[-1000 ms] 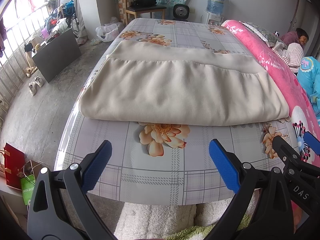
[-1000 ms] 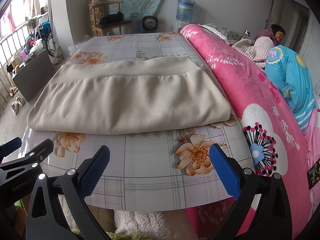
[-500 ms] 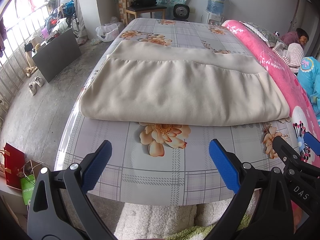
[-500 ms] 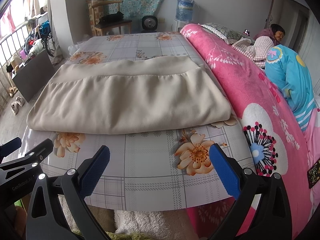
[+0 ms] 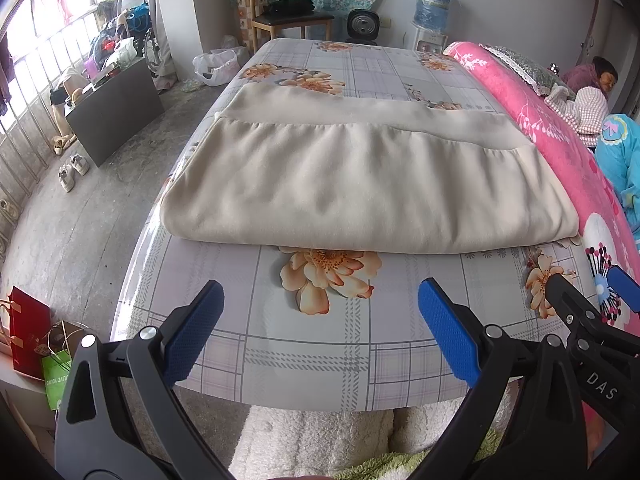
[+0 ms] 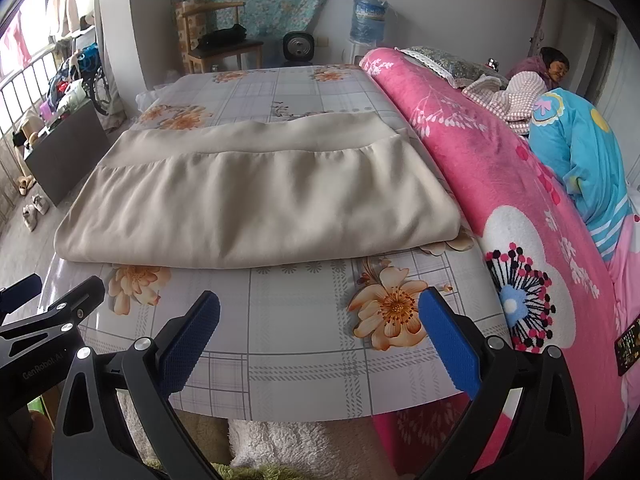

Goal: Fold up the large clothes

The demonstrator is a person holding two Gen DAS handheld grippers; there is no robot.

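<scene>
Left wrist view: left gripper (image 5: 320,320), jaws wide apart, empty, over the near edge of the floral table (image 5: 312,360). Beige folded garment (image 5: 360,184) lies flat mid-table, well ahead of both tools (layer count indiscernible). Right gripper (image 6: 320,328) likewise spread, holding nothing. Pink blanket (image 6: 500,184) adjoins the garment's right edge; table underside hidden.

left gripper (image 5: 320,332) and right gripper (image 6: 320,332) hover side by side, fingers spread.
</scene>
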